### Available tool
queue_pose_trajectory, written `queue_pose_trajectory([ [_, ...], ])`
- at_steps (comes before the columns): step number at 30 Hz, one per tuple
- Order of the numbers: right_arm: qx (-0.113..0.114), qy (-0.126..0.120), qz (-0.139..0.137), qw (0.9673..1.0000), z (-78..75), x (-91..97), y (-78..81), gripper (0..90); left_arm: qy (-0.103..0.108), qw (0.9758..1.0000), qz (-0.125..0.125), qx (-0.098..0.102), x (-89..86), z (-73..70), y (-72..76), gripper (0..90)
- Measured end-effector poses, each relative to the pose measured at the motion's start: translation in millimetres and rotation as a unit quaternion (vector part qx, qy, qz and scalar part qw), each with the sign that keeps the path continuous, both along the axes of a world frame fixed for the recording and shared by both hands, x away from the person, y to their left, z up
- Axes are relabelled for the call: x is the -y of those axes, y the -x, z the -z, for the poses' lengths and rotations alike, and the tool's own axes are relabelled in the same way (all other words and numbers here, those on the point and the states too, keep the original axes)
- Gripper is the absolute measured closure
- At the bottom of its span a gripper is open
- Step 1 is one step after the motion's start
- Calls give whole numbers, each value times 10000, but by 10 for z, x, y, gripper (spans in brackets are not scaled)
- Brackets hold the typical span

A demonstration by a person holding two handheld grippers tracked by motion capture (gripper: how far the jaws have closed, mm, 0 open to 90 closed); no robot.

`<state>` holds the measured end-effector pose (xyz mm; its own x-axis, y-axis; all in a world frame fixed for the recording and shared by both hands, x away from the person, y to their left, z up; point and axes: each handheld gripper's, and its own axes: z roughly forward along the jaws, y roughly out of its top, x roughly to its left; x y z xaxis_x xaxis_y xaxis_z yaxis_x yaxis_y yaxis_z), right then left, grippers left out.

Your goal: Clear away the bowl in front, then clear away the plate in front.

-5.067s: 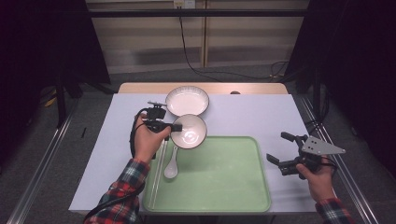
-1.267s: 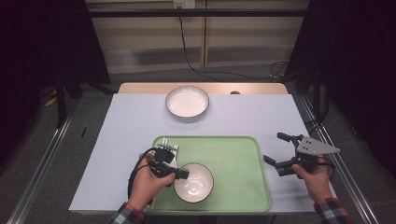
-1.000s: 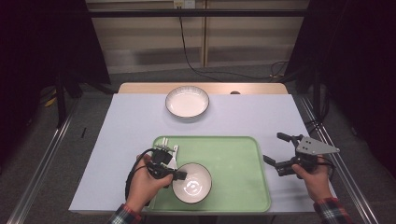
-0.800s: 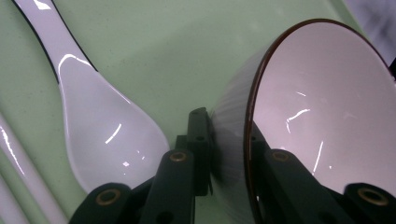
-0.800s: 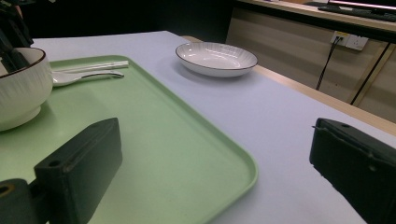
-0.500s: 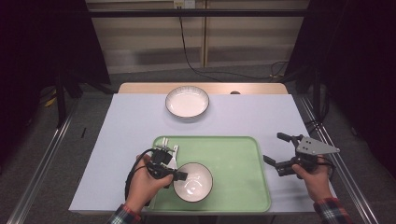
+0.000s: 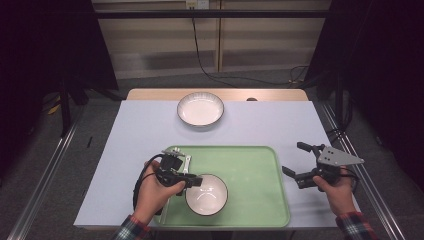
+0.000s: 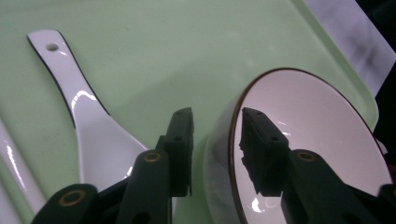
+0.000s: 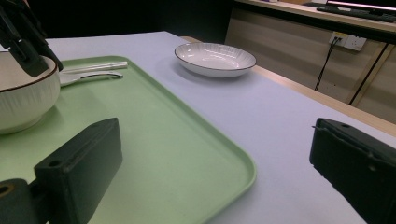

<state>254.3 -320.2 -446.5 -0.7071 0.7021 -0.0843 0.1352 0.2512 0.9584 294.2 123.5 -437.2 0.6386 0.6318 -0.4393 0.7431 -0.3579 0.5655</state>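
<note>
Left tool jaws straddle bowl rim, slightly parted, I read no firm clamp; bowl sits on green tray, beside spoon. Right tool wide open, empty, parked off tray over bench, out of way.

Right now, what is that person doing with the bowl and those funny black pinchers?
A person is holding a pincher tool in each hand. The left gripper has its jaws on either side of the rim of a white bowl, one inside and one outside, with a small gap showing. The bowl sits on the green tray, next to a white spoon. The right gripper is open and waits beside the tray. A second dish, a white plate, sits farther back on the table.
</note>
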Motion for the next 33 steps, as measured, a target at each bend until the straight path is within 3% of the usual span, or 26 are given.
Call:
queue_pose_trajectory([
  [8,-12,3,0,10000,0,2,2,17,388,9991,-67,168,-8,-90,-92,499],
  [16,-30,14,25,10000,-4,8,13,17,588,9951,-244,763,-25,-196,-291,322],
  [22,-10,15,61,10000,-2,6,14,17,630,9920,-405,1017,-60,-194,-474,236],
  [25,0,41,24,10000,1,7,9,17,645,9910,-552,1038,-88,-165,-573,220],
  [33,-10,51,4,10000,0,10,8,17,440,9880,-929,1153,-165,-83,-840,174],
])
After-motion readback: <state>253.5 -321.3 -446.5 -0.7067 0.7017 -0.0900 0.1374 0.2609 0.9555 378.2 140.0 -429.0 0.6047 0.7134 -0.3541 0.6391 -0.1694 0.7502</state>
